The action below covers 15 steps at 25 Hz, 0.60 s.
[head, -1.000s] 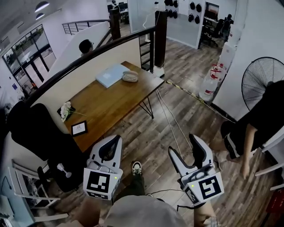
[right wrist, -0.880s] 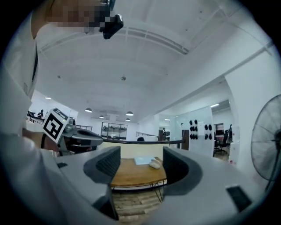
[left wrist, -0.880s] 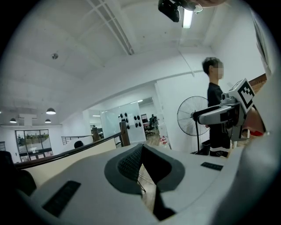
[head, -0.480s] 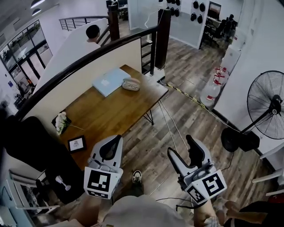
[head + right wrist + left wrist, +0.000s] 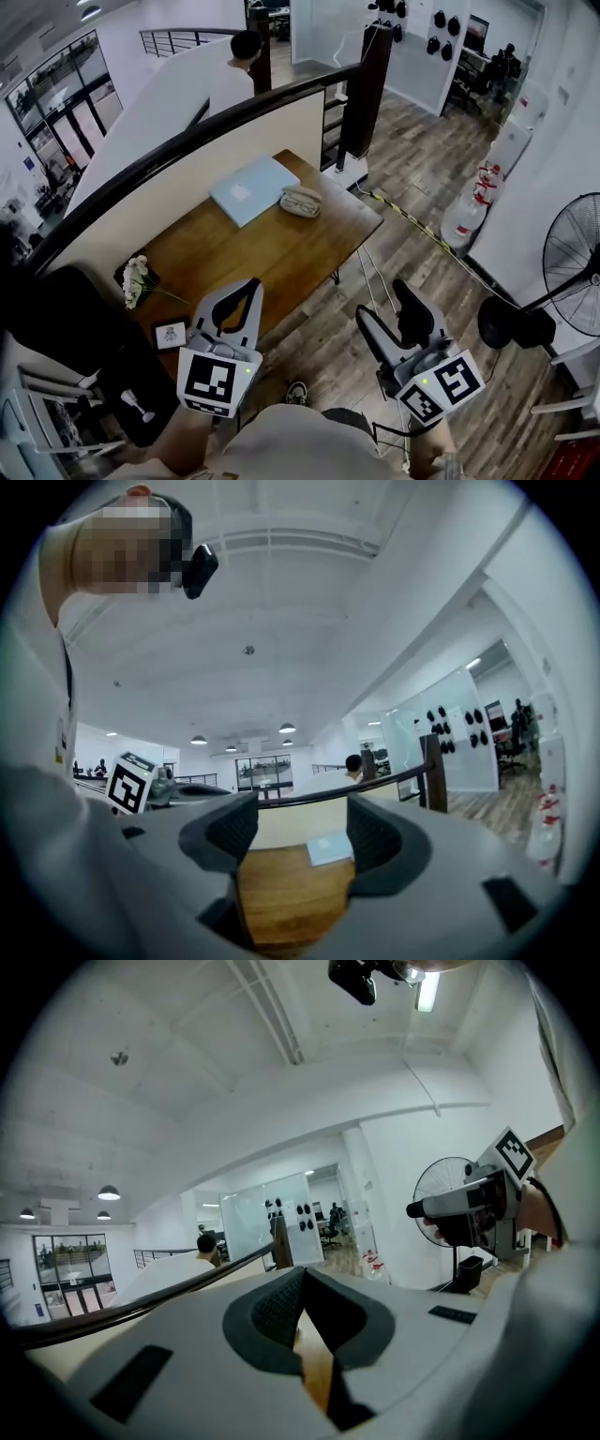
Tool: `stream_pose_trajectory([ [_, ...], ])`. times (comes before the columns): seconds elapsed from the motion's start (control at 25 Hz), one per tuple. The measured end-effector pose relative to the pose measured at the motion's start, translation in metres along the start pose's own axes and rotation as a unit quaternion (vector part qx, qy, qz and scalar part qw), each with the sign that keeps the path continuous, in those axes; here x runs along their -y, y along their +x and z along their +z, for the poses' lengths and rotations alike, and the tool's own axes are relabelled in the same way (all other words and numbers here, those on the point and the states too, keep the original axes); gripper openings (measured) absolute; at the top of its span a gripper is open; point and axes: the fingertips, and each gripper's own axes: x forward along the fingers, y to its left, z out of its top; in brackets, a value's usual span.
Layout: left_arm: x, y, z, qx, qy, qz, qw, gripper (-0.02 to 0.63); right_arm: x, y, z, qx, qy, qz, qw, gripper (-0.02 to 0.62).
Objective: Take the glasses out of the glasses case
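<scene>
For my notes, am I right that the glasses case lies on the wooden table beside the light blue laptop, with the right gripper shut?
Not quite: the right gripper is open, its jaws apart with nothing between them, as the right gripper view shows. The glasses case does lie on the wooden table beside the light blue laptop.

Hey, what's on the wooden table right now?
A pale closed laptop, the glasses case beside it, white flowers and a small picture frame. The left gripper covers part of the near edge.
</scene>
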Motion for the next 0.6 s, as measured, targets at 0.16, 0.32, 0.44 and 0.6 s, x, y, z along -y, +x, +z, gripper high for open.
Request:
stream_pose_trajectory([
  [0.16, -0.024, 0.017, -0.013, -0.012, -0.003, 0.008, 0.9999, 0.003, 0.005, 0.035, -0.002, -0.004, 0.0, 0.011, 1.0, 0.288],
  [0.32, -0.033, 0.038, -0.02, -0.019, -0.004, 0.005, 0.9998, 0.003, 0.022, 0.058, -0.006, -0.009, -0.001, 0.011, 1.0, 0.288],
  [0.44, -0.04, 0.06, -0.022, -0.021, -0.006, 0.007, 0.9997, 0.003, 0.042, 0.077, -0.011, -0.016, 0.002, 0.014, 1.0, 0.285],
  [0.6, -0.052, 0.101, -0.032, -0.037, -0.007, 0.016, 0.9991, 0.003, 0.076, 0.11, -0.016, -0.025, 0.007, 0.028, 0.999, 0.282],
])
